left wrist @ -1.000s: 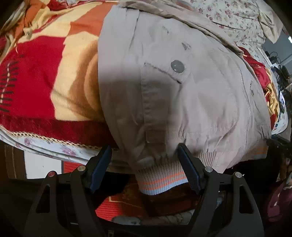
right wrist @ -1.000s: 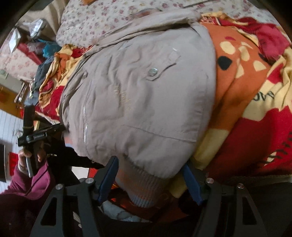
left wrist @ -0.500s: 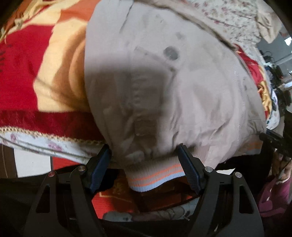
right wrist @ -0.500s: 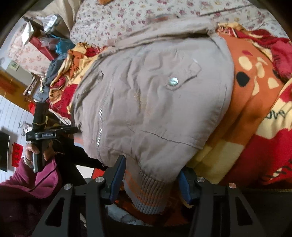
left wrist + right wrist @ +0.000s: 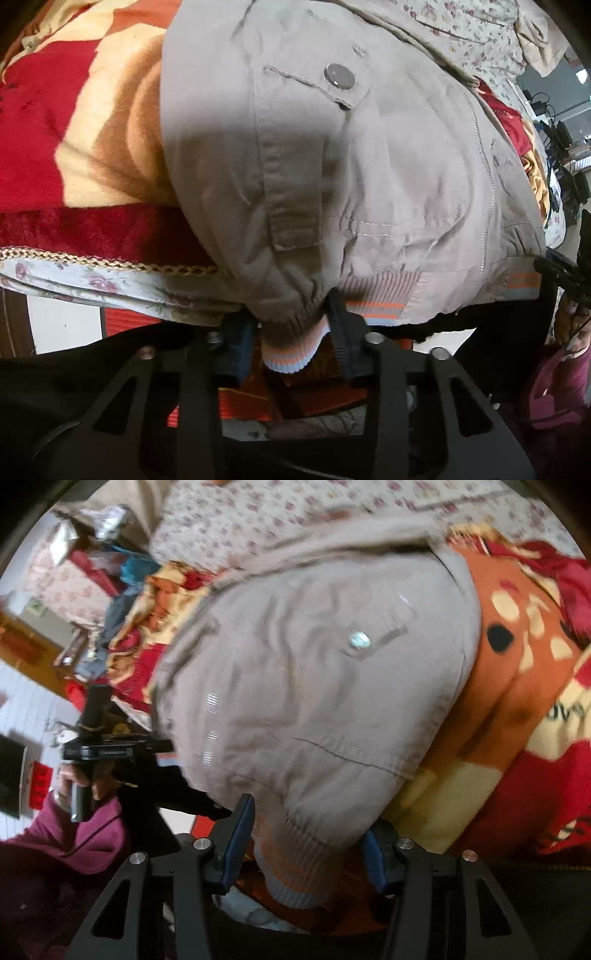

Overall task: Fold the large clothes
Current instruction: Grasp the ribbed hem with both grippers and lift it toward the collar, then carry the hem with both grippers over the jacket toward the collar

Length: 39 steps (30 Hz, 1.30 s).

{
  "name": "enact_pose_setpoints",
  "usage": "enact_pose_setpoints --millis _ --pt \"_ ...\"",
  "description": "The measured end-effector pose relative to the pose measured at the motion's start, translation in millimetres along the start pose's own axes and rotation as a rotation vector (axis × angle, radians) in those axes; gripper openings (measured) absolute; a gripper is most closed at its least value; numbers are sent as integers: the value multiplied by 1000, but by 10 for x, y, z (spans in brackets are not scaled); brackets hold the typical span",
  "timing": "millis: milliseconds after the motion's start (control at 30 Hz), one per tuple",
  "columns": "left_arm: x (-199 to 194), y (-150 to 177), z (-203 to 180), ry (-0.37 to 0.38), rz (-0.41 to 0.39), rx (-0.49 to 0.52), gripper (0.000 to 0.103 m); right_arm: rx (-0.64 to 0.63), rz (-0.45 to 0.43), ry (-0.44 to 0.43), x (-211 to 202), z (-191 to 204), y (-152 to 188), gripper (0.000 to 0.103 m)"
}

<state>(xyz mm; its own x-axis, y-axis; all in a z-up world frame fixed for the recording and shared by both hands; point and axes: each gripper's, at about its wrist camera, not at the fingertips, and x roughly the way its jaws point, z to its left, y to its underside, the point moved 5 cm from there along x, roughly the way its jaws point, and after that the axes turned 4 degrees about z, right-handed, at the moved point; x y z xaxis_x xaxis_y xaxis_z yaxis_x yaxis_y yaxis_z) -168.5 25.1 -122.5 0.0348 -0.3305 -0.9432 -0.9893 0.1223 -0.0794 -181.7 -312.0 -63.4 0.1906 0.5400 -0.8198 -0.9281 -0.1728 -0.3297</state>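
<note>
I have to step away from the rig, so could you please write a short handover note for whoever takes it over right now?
Left gripper: jaws have just been closing and now pinch the jacket's ribbed hem.
Right gripper: jaws have been closing, the hem sits between them, but a firm grip is not clear.
The beige jacket lies spread on the red and orange blanket, hem hanging over the bed edge.
Done: both hem corners reached. Left: secure the right grip, then every fold.
</note>
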Motion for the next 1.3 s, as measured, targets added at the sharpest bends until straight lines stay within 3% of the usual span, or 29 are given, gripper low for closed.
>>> enact_pose_setpoints --millis 100,367,533,633,733,800,833,1067,1300 --pt "-77 8 -31 2 -21 19 24 -10 1 1 48 15 9 45" --pt "-33 21 -44 7 -13 7 24 -10 52 22 234 0 -8 46" --pt "23 37 -63 10 5 0 26 -43 -22 -80 29 160 -27 42" --pt "81 50 -79 7 23 -5 24 -16 32 -42 221 62 8 42" --pt "-45 59 -124 21 -21 8 12 -12 52 -61 303 83 30 41" --pt "-157 77 -160 32 -50 14 10 -27 31 -69 259 136 22 16" --pt "-224 84 -186 41 -65 18 10 -32 17 -73 228 159 17 15" --pt "-899 32 -413 108 -206 66 9 -35 -95 -147 -184 247 -123 13" --pt "-1471 -350 -489 147 -349 71 9 -32 -265 -261 -742 357 -468 13"
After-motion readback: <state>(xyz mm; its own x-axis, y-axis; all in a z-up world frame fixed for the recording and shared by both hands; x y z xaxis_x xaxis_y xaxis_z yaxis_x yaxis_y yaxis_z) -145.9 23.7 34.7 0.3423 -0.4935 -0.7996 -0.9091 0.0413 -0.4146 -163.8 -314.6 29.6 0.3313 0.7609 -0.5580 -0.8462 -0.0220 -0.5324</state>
